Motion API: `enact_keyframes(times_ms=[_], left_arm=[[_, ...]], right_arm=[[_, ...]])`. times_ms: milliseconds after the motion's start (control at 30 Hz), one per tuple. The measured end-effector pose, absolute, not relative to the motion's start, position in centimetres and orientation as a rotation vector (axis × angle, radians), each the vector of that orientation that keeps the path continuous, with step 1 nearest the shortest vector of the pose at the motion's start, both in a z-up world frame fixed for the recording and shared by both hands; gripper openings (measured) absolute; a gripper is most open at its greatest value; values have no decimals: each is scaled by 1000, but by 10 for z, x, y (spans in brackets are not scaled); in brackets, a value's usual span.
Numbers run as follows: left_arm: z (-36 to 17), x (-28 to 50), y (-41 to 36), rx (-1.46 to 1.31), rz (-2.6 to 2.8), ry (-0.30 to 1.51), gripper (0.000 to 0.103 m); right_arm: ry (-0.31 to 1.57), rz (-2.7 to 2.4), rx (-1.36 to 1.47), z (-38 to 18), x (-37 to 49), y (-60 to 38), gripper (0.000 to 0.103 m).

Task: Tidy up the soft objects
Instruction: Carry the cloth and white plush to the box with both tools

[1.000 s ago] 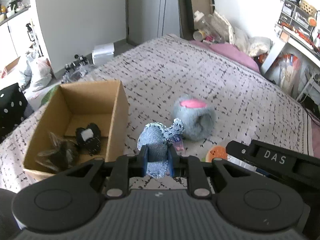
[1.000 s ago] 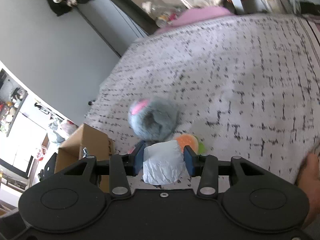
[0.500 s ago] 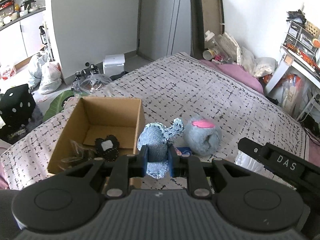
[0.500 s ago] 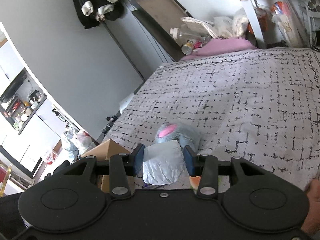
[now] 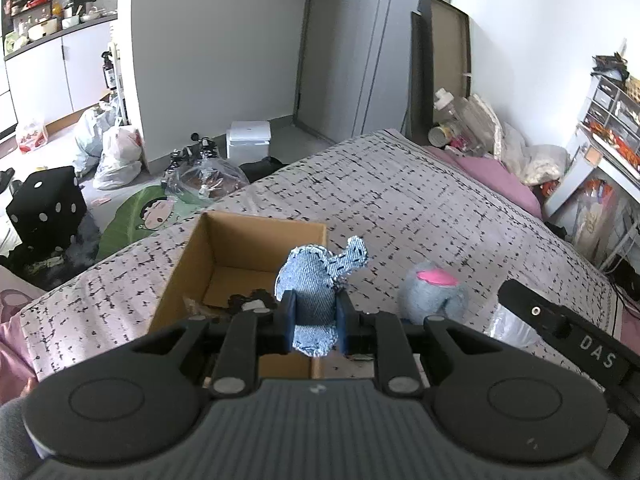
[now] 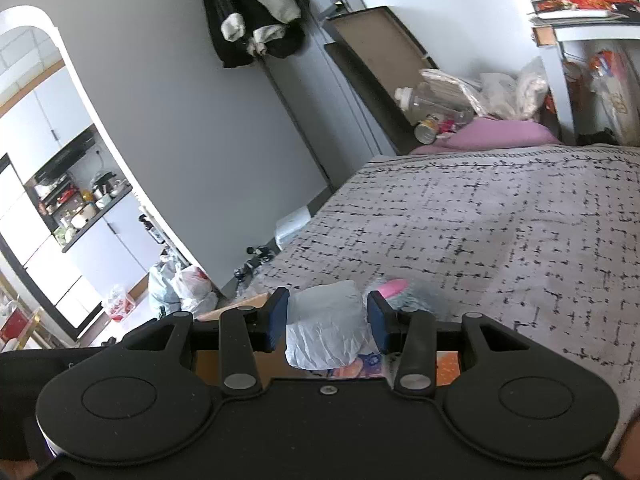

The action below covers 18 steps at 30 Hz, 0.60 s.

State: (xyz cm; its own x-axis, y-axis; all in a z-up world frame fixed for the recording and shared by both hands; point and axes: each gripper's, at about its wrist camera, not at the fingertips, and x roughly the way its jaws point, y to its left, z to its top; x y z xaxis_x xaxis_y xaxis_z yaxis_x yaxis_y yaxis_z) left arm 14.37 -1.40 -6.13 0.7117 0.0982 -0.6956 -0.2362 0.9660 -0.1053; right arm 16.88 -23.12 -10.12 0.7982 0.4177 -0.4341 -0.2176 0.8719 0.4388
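Bedspread (image 5: 420, 200) carries everything: the open cardboard box (image 5: 248, 240) sits near its edge, with dark items already on the floor of it. Beside the box lies the grey plush ball (image 5: 434, 300), pink patch up, not yet sorted. Your left gripper (image 5: 316, 320) is clamped on the denim plush (image 5: 316, 280), held in the air at the box's right wall. Your right gripper (image 6: 327, 322) grips a pale crinkled packet (image 6: 326, 332), also clear of the bed. To do the step well, carry the denim plush fully past the box rim before you let go; judged from here it hangs over the wall, and a release now could drop it outside. Keep the right gripper clear of the left during the drop.
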Motion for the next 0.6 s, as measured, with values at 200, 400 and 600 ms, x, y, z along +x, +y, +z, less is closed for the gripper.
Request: enact_keyframes(times_ms=[200,400,600], left_arm=[[-63,139,8,-226,203,754,19],[-67,136,30,-262,213,753,19],[-71,136,47,-301,225,761,19]], right_arm=[[531,373,375,-101,168,-225,42],[521,394,367,-102,167,-219,42],[523,419,371,-103,168,-211,42]])
